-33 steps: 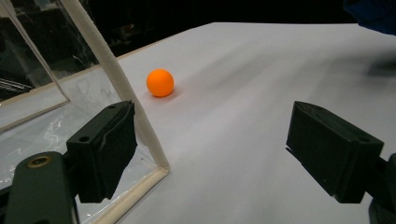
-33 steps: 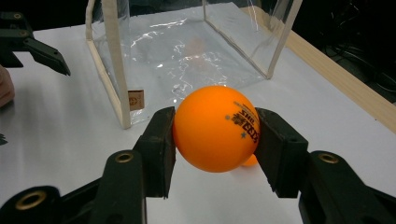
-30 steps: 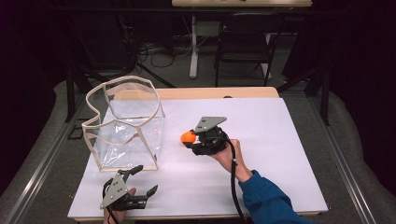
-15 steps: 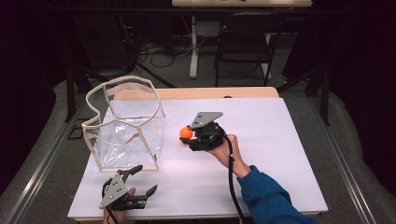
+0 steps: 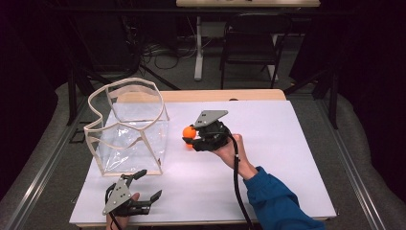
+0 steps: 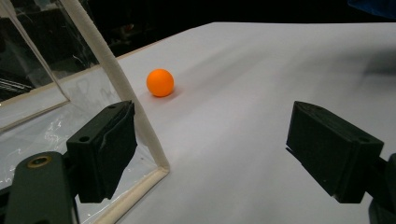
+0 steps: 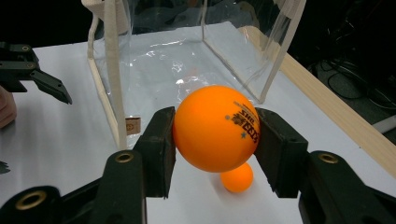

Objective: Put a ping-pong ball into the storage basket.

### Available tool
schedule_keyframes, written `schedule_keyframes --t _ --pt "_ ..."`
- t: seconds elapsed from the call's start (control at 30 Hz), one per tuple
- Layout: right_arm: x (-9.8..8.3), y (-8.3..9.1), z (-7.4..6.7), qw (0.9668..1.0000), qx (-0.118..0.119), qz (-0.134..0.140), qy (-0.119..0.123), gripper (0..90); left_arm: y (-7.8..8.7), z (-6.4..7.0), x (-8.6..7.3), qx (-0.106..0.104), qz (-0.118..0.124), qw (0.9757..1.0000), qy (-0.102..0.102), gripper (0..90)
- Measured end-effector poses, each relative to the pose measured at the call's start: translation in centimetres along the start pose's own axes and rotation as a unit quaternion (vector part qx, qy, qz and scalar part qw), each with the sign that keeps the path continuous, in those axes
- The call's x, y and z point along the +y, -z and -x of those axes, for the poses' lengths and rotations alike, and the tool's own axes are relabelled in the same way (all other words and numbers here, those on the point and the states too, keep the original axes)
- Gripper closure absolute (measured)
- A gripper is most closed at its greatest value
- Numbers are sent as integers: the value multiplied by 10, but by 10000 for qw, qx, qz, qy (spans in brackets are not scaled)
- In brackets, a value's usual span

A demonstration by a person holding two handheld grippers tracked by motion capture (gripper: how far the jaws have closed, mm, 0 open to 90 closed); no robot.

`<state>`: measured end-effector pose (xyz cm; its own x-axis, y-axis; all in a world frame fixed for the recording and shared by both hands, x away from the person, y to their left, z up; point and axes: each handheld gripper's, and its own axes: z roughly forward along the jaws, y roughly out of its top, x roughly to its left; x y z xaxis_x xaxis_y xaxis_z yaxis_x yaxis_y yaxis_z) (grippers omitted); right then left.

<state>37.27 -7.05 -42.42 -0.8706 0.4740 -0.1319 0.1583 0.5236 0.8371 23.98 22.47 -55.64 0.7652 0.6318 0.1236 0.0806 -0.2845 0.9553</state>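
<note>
A clear bag (image 5: 129, 127) stands just beside the ball (image 5: 189, 132) in the right claw (image 5: 189, 139).

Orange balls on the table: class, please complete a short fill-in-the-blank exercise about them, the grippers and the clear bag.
1. The right gripper is shut on an orange ____.
2. A second ball lies on the white ____, below the held one.
3. The left gripper has its jaws ____ and holds nothing.
4. The clear bag stands with its top ____.

Missing words: ball; table; open; open
</note>
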Motion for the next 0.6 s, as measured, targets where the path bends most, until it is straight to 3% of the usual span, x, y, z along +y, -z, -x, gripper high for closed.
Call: schedule_keyframes --t 0.6 --pt "17 2 6 10000 -25 -15 56 507 0 0 0 -13 -24 10000 -2 160"
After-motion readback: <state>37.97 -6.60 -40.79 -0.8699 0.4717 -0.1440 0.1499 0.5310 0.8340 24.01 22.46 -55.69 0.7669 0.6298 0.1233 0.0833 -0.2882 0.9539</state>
